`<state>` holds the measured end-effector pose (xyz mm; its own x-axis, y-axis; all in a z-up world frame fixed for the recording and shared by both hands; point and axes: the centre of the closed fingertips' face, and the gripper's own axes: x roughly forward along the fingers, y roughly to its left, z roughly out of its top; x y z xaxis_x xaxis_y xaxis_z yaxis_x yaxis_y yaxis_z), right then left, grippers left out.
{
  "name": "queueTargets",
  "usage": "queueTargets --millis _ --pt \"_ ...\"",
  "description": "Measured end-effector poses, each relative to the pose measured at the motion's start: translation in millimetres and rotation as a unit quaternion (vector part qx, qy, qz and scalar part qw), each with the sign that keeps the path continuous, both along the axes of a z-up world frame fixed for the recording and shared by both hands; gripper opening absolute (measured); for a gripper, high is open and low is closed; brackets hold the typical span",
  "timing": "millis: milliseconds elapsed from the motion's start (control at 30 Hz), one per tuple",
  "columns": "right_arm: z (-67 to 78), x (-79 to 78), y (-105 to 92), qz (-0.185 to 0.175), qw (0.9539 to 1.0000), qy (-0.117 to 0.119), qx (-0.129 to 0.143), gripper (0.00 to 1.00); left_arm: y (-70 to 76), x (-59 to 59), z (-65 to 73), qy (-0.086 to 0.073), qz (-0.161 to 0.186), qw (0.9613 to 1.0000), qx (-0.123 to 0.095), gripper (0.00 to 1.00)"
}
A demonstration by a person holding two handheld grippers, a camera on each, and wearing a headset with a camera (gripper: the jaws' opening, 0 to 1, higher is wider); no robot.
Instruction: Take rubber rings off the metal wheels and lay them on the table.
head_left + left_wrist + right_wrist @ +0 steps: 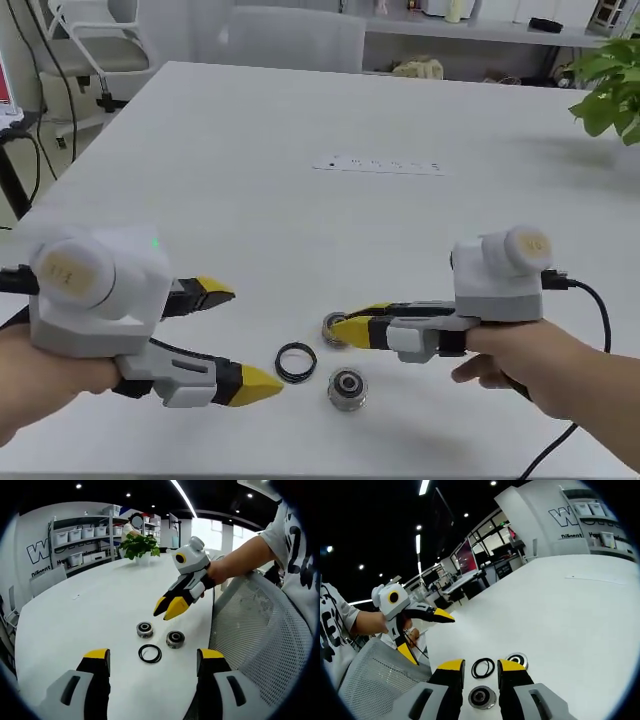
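Observation:
A loose black rubber ring point(296, 362) lies flat on the white table point(300, 200) near its front edge. Two small metal wheels flank it: one point(347, 385) just right of the ring, the other point(335, 328) partly behind the right gripper's tips. My left gripper point(235, 337) hovers left of the ring, open wide and holding nothing. My right gripper point(347, 327) points left at the farther wheel, its jaws a narrow gap apart with nothing between them. The left gripper view has the ring point(149, 653) and both wheels point(144, 628) point(175, 638) ahead of the jaws. In the right gripper view, the ring point(482, 667) shows through the gap.
A white power strip point(380, 165) lies mid-table. A green plant point(612, 85) stands at the far right, and a chair point(290, 38) is behind the far edge. A black cable point(600, 310) trails from the right gripper. A mesh chair back point(260, 625) is close by.

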<state>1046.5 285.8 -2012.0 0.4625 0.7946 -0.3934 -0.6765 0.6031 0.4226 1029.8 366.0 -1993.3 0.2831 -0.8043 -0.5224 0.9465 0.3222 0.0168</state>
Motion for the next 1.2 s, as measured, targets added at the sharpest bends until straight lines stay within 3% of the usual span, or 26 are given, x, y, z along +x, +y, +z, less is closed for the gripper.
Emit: queueTargets --millis 500,667,1200 --pt "15.5 -16.1 -22.5 0.019 0.9984 -0.045 -0.028 0.39 -2.6 1.7 16.9 -0.010 0.007 0.9999 -0.012 0.71" --pt "22.4 -21.3 -31.8 0.024 0.9958 -0.074 -0.048 0.43 -4.9 0.7 22.7 -0.011 0.003 0.9998 -0.015 0.72" --pt "29.8 -38.5 -57.0 0.035 0.9872 -0.119 -0.100 0.67 -6.3 -0.6 29.2 -0.016 0.006 0.9997 -0.015 0.75"
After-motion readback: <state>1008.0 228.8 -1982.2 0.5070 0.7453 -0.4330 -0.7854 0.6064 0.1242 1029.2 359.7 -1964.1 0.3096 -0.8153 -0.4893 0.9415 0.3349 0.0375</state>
